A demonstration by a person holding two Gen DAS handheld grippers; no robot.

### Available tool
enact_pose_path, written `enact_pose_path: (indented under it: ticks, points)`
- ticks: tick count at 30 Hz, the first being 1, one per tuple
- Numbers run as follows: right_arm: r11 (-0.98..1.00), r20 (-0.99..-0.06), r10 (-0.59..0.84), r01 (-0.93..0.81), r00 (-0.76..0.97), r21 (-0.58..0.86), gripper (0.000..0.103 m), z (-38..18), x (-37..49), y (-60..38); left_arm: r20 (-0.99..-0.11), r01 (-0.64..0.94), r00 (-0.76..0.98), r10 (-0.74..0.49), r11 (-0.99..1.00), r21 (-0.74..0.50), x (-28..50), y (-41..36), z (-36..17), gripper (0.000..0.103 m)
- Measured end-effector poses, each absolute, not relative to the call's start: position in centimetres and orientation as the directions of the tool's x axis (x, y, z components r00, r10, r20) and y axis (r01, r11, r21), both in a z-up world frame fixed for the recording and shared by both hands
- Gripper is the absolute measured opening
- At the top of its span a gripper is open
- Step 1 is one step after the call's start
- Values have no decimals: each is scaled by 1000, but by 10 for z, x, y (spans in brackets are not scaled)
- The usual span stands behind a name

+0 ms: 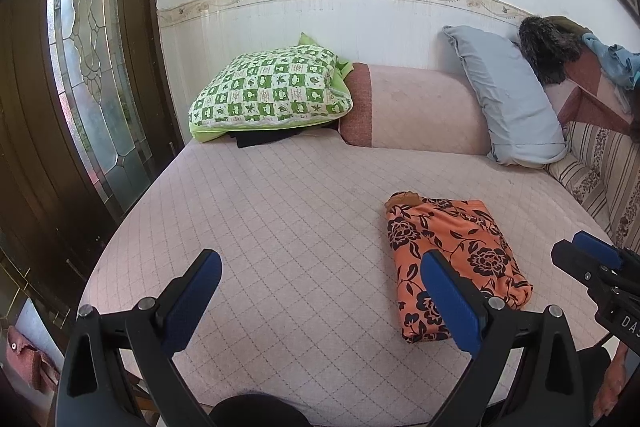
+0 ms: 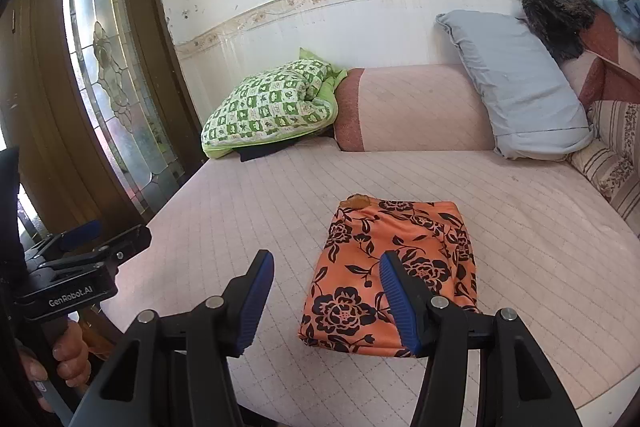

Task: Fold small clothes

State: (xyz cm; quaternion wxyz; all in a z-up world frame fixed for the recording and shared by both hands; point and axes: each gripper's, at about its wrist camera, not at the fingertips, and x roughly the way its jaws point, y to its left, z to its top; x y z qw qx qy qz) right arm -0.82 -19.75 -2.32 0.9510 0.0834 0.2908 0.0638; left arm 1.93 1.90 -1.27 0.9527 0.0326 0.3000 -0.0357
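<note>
An orange garment with black flowers (image 1: 452, 259) (image 2: 396, 275) lies folded into a neat rectangle on the pink quilted bed (image 1: 280, 227) (image 2: 520, 227). My left gripper (image 1: 320, 267) hangs open above the bed, to the left of the garment, with nothing between its blue pads. My right gripper (image 2: 326, 263) is open too, hovering over the near left part of the garment without touching it. The right gripper's tip (image 1: 592, 255) shows at the right edge of the left wrist view. The left gripper (image 2: 80, 239), held by a hand (image 2: 68, 359), shows at the left of the right wrist view.
A green checked pillow (image 1: 268, 87) rests on dark cloth at the back left. A pink bolster (image 1: 416, 107) and a pale blue pillow (image 1: 508, 95) lean on the wall. A striped cushion (image 1: 600, 171) lies at the right. A wooden door with leaded glass (image 1: 92, 75) stands left.
</note>
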Motion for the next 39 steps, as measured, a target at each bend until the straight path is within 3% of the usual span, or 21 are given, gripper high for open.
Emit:
enact_pose_path:
  ticks: [20,39]
  points:
    - [976,-501,182,-92,846,198,59,-12,-1,-199,-566,81,823,-39,996,49,19,9,-5,100]
    - [970,-521,194,-84,831,229,59,-26,9,-212,-575,108,816,-53,992,61,26,-6,-3,100]
